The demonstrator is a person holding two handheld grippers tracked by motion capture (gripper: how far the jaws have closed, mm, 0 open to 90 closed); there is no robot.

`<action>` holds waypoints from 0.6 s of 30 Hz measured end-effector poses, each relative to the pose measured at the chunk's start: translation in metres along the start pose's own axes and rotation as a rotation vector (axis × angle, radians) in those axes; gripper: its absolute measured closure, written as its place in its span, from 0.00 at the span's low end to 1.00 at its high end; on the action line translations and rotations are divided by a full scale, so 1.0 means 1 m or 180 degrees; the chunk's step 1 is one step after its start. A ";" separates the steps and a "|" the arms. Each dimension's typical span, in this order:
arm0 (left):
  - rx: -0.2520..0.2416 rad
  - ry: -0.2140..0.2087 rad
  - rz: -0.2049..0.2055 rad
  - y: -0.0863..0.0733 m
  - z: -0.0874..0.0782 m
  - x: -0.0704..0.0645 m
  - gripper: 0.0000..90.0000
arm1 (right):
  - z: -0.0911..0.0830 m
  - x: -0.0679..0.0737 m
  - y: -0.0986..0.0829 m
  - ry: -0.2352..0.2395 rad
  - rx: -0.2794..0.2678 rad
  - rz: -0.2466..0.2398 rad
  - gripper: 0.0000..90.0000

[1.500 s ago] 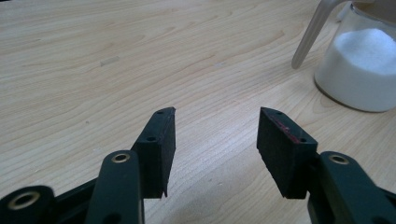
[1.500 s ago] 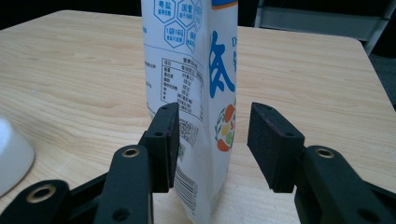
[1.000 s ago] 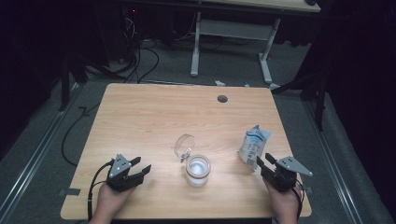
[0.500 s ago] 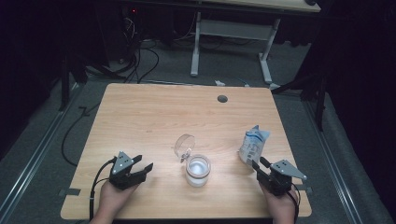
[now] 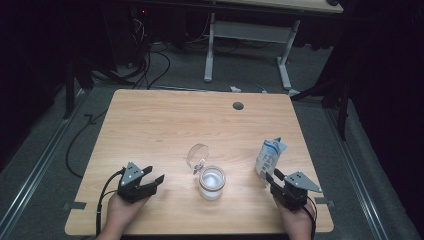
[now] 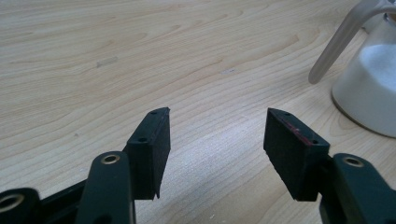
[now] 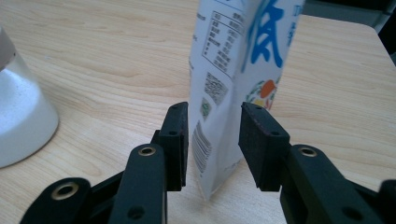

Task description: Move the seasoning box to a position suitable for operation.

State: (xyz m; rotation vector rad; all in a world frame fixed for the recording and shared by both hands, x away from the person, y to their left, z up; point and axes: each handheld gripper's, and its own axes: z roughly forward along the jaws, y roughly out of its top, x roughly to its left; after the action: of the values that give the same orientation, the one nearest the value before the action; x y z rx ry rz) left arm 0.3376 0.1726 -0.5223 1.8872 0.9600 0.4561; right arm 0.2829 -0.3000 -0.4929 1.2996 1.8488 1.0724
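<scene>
Just ahead of right gripper (image 5: 274, 176): bag (image 5: 269, 156)

You had a white bag (image 7: 238, 60) with blue lettering and black print, a clear jar (image 5: 211, 182) of white powder, a pale wood-grain surface (image 5: 165, 125).

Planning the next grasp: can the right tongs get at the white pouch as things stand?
Probably yes: the right tongs stand open with the white pouch upright just beyond them, its lower edge about level with the tips, nothing between.

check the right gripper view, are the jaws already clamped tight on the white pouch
No: the right gripper has its jaws on either side of the white pouch, with a visible gap between each pad and the pouch.
</scene>
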 end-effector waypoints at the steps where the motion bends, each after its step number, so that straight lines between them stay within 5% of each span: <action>1: -0.0004 0.0000 -0.0006 0.000 0.000 0.000 0.46 | -0.001 -0.001 0.000 -0.0011 -0.0008 -0.0006 0.70; 18: -0.0038 -0.0009 -0.0041 0.006 0.007 -0.002 0.46 | -0.017 0.008 0.002 0.0004 -0.0058 -0.0025 0.71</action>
State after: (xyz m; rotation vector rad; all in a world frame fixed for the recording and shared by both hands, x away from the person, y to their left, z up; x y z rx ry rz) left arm 0.3436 0.1653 -0.5207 1.8694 0.9649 0.4506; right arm 0.2674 -0.2960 -0.4833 1.2804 1.8395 1.0837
